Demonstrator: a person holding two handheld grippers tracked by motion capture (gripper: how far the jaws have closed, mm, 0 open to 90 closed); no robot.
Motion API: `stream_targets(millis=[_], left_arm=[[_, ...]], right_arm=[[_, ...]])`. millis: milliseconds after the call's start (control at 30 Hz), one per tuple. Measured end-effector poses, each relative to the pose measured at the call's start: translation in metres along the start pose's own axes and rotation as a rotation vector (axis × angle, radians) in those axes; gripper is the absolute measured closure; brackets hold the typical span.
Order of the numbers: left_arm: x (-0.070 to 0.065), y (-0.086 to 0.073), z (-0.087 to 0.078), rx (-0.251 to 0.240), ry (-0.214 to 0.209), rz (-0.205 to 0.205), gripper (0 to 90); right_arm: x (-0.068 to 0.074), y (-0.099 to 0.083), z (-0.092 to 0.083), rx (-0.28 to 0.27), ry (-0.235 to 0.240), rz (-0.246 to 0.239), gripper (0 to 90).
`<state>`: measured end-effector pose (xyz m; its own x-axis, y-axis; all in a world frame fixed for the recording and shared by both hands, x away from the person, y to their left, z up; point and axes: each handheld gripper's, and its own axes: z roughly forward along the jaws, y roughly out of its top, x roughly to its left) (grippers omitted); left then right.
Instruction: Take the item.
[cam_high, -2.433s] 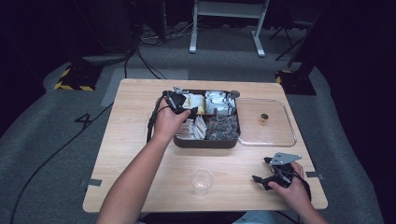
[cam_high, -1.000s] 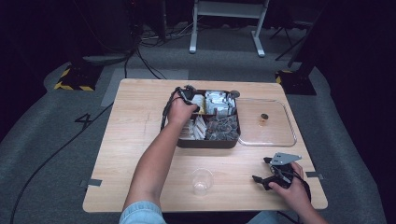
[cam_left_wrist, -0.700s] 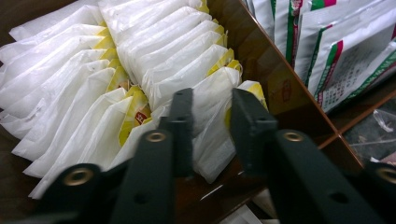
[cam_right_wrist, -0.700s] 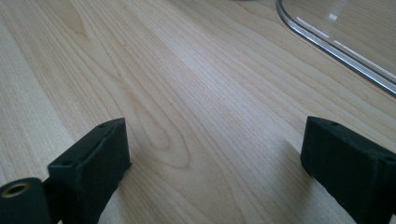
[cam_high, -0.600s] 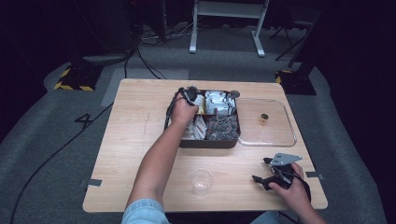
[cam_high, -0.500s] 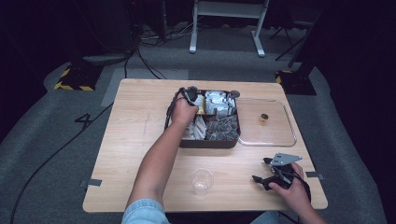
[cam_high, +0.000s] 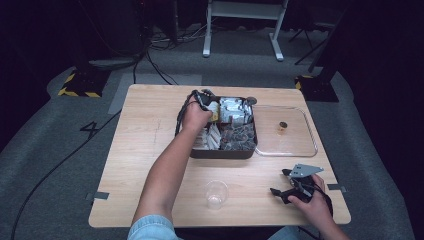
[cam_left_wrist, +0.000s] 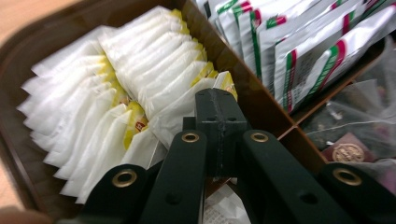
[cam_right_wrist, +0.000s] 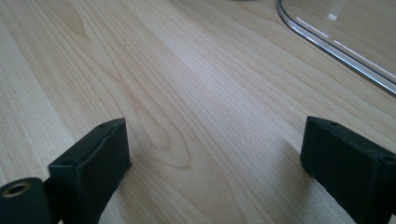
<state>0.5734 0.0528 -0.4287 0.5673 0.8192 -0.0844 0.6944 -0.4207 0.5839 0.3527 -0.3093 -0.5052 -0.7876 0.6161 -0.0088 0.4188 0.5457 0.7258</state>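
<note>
Grey carpet with black cables trailing across it is surrounding the pale wooden table (cam_high: 150, 150) I am working at from afar. Toward the far edge of that table, near its middle, a dark brown divided box (cam_high: 222, 152) is sitting, and a clear plastic lid (cam_high: 295, 147) is lying flat just beside it, on the side toward the right edge, with a small brown object (cam_high: 283, 126) resting on it. A clear plastic cup (cam_high: 216, 192) is standing near the near edge, well apart from the box.

My left forearm is stretching from the near edge up to the box's far left compartment. That compartment is holding rows of white tea bag packets (cam_left_wrist: 140, 65) with yellow marks, standing on edge; the next compartment is holding white sachets (cam_left_wrist: 299, 42) with green and red stripes. My left gripper (cam_left_wrist: 219, 100) is pressing down among the white packets, and its jaws have just been closing: they are now clenched together on the top edge of one tea bag packet (cam_left_wrist: 184, 114) at the near end of a row.

My right gripper (cam_right_wrist: 215, 158) is resting on the table near the near right corner, its jaws spread wide and released, with bare wood between them and the lid's rim just beyond.
</note>
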Motion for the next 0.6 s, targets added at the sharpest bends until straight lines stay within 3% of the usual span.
stream_targets(millis=[200, 600], left_arm=[[0.003, 0.006, -0.012, -0.028, 0.009, -0.005, 90.0], [0.01, 0.012, -0.046, -0.092, -0.007, 0.032, 90.0]], right_arm=[[0.0, 0.0, 0.0, -0.002, 0.0, -0.002, 8.3], [0.0, 0.0, 0.0, -0.002, 0.002, -0.001, 8.3]])
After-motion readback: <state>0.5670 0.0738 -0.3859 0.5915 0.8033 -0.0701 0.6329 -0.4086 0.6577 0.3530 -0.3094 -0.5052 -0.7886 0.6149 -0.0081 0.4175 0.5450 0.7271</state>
